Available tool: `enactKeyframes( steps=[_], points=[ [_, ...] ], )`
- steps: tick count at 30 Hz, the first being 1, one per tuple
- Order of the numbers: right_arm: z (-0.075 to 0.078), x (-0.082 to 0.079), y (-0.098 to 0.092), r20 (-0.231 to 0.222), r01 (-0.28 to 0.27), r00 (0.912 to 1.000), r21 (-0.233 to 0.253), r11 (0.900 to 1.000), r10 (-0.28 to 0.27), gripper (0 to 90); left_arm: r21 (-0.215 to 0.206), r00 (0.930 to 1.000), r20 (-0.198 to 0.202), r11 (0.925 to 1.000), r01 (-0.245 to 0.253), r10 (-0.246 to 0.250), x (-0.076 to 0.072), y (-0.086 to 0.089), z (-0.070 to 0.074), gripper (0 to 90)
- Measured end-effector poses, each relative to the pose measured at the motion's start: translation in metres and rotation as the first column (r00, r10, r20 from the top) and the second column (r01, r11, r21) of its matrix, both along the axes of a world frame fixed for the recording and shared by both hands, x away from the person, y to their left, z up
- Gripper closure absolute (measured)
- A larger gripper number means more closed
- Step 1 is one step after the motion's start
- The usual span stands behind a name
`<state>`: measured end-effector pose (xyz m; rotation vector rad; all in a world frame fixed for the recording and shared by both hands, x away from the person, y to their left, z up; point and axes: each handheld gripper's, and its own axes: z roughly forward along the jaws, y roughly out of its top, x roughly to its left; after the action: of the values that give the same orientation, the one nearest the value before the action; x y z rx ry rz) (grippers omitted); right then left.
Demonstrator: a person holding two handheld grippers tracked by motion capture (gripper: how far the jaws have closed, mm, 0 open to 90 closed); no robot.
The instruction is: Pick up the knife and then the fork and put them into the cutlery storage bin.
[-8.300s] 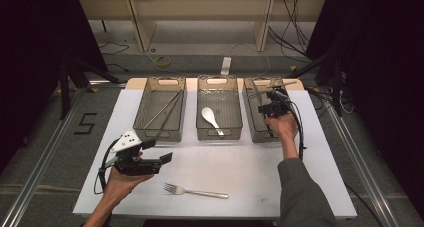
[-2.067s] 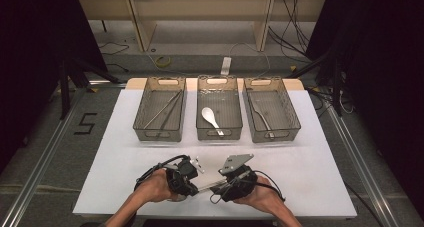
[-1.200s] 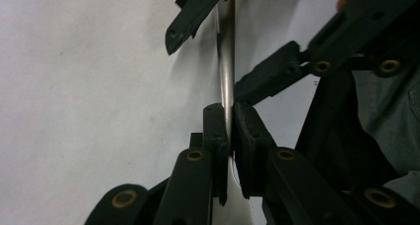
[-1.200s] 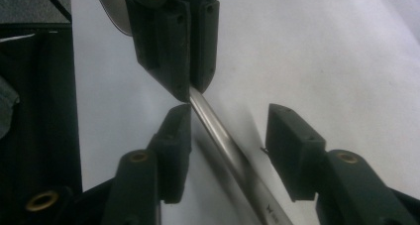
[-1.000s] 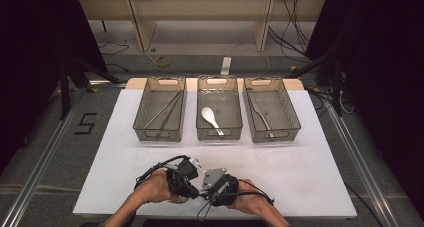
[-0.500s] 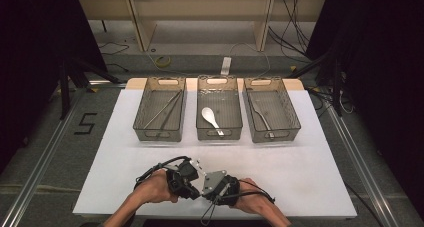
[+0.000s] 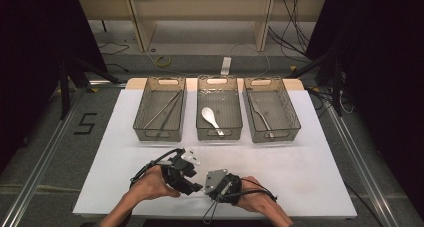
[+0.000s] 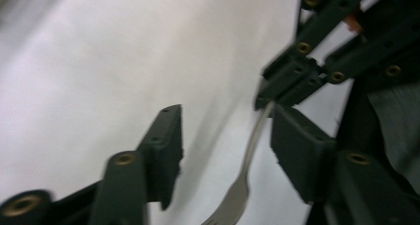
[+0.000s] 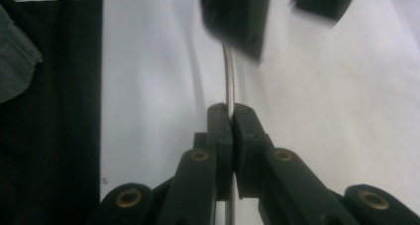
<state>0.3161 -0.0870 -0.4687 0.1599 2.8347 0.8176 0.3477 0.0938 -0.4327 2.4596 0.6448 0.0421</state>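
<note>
A metal fork [image 8: 246, 171] runs between the two grippers near the table's front edge. My right gripper [image 9: 230, 120] is shut on the fork's handle [image 9: 229, 76], and it lies at the front centre in the high view [image 7: 206, 188]. My left gripper [image 8: 225, 155] is open, one jaw on each side of the fork's neck, with the tines pointing back toward its camera. From above, the left gripper [image 7: 196, 186] meets the right one tip to tip, and the hands hide the fork.
Three clear bins stand in a row at the back of the white table [image 7: 320, 162]. The left bin [image 7: 142, 118] holds long thin sticks, the middle one a white spoon [image 7: 210, 118], the right one a metal utensil [image 7: 262, 118]. The table's front edge runs just below the hands.
The right gripper has come from the right bin to the front, and the fork that lay on the table is now in it. Over the last second both hands have barely moved.
</note>
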Motion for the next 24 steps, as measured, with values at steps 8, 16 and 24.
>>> enactKeyframes(
  steps=[8, 16, 24],
  points=[
    [0.006, 0.009, -0.015, 0.007, 0.082, 0.9966, 0.012, 0.997, -0.082, 87.9, -0.114, 0.9926, 0.075, 0.9897, -0.087, 0.096, 0.003, 0.012, 0.012, 27.7],
    [0.01, 0.022, -0.035, 0.024, 0.166, 0.9857, 0.022, 0.986, -0.167, 87.8, -0.224, 0.9729, 0.136, 0.9625, -0.154, 0.187, 0.003, 0.028, 0.019, 23.7],
    [0.018, 0.036, -0.059, -0.006, 0.276, 0.9609, 0.08, 0.958, -0.277, 87.8, -0.297, 0.9587, 0.144, 0.9349, -0.195, 0.245, 0.002, 0.044, 0.021, 20.5]
  ],
)
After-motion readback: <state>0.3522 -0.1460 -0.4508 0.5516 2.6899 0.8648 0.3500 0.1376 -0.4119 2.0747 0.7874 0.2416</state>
